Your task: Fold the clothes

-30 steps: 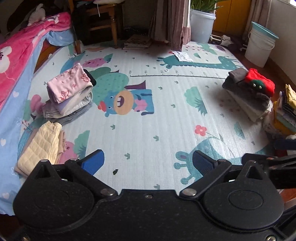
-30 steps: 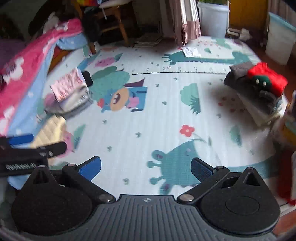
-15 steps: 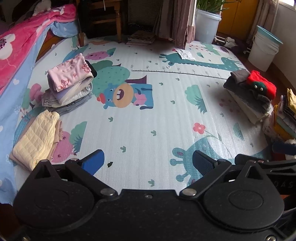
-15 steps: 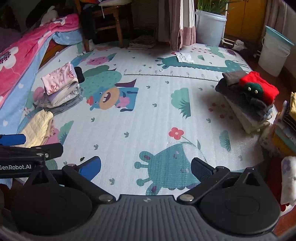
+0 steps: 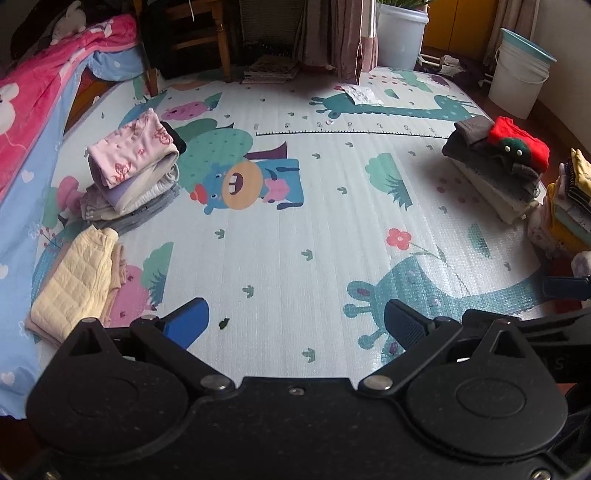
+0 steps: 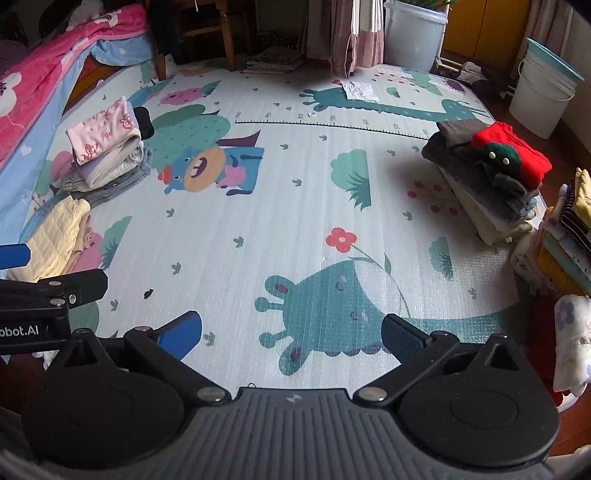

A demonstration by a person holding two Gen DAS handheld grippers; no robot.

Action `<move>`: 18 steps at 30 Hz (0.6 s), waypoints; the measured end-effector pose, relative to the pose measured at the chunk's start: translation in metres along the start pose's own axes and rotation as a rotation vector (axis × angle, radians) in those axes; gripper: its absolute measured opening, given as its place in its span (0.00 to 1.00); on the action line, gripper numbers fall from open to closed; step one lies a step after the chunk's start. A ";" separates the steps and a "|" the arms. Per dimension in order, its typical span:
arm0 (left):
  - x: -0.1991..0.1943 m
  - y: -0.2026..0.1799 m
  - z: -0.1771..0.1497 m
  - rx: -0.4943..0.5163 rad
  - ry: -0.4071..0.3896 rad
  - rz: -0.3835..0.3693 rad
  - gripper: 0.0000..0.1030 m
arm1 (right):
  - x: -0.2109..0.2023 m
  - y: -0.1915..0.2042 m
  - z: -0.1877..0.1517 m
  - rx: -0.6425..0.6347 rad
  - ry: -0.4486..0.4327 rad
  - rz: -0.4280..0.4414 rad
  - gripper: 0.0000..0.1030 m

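Folded clothes lie in piles around a cartoon play mat (image 5: 295, 206) (image 6: 295, 206). At the left, a pink patterned garment tops one stack (image 5: 133, 155) (image 6: 105, 131), with a folded yellow quilted piece (image 5: 74, 280) (image 6: 55, 236) in front of it. At the right, a red piece crowns a grey and cream stack (image 5: 517, 144) (image 6: 509, 151), and a multicoloured pile (image 5: 569, 206) (image 6: 565, 236) stands beside it. My left gripper (image 5: 297, 319) and my right gripper (image 6: 291, 334) both hover open over the mat's near edge, holding nothing. The left gripper's body (image 6: 44, 295) shows in the right wrist view.
A pink and blue blanket (image 5: 33, 122) drapes along the left side. At the back stand a wooden chair (image 5: 199, 33), curtains (image 5: 343, 33), a white planter (image 5: 399, 33), a stack of papers (image 5: 271, 68) and a white bucket (image 5: 521, 74). A floral cloth (image 6: 572, 343) hangs at the right.
Both grippers have drawn back and tilted slightly, so the mat and piles sit a little farther and higher in view. The right view has steadied from blur. Both stay open.
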State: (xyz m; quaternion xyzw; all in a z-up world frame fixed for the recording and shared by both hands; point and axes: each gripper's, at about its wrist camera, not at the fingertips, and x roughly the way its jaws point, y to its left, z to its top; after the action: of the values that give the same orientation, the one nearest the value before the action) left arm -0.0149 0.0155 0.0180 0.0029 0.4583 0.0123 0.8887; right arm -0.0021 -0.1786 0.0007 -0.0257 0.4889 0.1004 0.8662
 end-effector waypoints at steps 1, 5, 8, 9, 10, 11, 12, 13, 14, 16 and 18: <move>0.001 0.000 -0.001 -0.002 0.008 0.001 0.99 | 0.000 0.000 -0.001 -0.001 0.001 -0.003 1.00; 0.006 -0.001 -0.004 0.002 0.030 0.008 0.99 | 0.000 -0.001 -0.003 -0.003 0.011 -0.011 1.00; 0.009 -0.002 -0.006 0.008 0.039 0.013 0.99 | 0.001 -0.002 -0.004 -0.003 0.021 -0.015 1.00; 0.009 -0.002 -0.006 0.008 0.041 0.014 0.99 | 0.001 -0.002 -0.005 -0.002 0.023 -0.016 1.00; 0.010 -0.002 -0.006 0.008 0.044 0.014 0.99 | 0.001 -0.003 -0.005 -0.001 0.024 -0.016 1.00; 0.010 -0.002 -0.006 0.008 0.046 0.012 0.99 | 0.001 -0.003 -0.005 0.000 0.025 -0.016 1.00; 0.011 -0.002 -0.006 0.008 0.046 0.013 0.99 | 0.001 -0.003 -0.005 0.001 0.026 -0.015 1.00; 0.011 -0.002 -0.006 0.008 0.047 0.014 0.99 | 0.001 -0.003 -0.005 0.002 0.026 -0.015 1.00; 0.011 -0.002 -0.006 0.006 0.048 0.011 0.99 | 0.000 -0.004 -0.005 0.004 0.026 -0.014 1.00; 0.011 -0.002 -0.006 0.004 0.048 0.011 0.99 | 0.000 -0.004 -0.005 0.007 0.025 -0.012 1.00; 0.011 -0.002 -0.006 0.002 0.045 0.008 0.99 | 0.000 -0.005 -0.005 0.010 0.027 -0.009 1.00</move>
State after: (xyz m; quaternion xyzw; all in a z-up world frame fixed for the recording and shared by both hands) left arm -0.0134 0.0140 0.0058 0.0056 0.4783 0.0153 0.8780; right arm -0.0052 -0.1837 -0.0017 -0.0249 0.5007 0.0934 0.8602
